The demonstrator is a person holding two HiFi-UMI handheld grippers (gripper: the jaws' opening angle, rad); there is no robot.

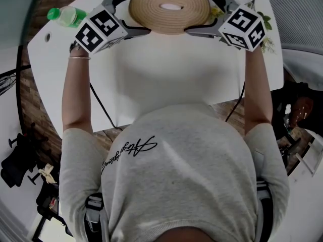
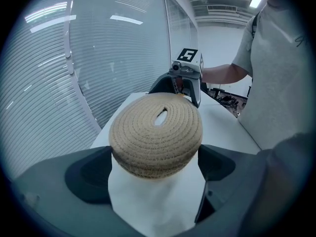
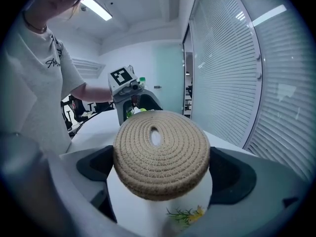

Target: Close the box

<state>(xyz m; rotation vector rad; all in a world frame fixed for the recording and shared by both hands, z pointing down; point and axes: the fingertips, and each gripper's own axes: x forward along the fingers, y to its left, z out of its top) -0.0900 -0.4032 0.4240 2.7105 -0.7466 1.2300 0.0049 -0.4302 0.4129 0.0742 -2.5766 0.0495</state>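
Observation:
A round woven rope lid (image 1: 170, 6) with an oval hole in its middle sits on a white body (image 3: 148, 214) that carries a green and yellow sprig pattern. My left gripper (image 1: 139, 11) hugs the lid's left edge and my right gripper (image 1: 197, 11) hugs its right edge. In the left gripper view the lid (image 2: 155, 135) fills the gap, with both jaws touching its rim. The right gripper view shows the lid (image 3: 160, 154) held the same way. The box below the lid is hidden in the head view.
The white table (image 1: 166, 84) ends close to the person's body. A green bottle (image 1: 65, 15) lies at its far left. Green leaves (image 1: 265, 21) show beside the right gripper's marker cube (image 1: 245, 26). Cables hang under the table's near edge.

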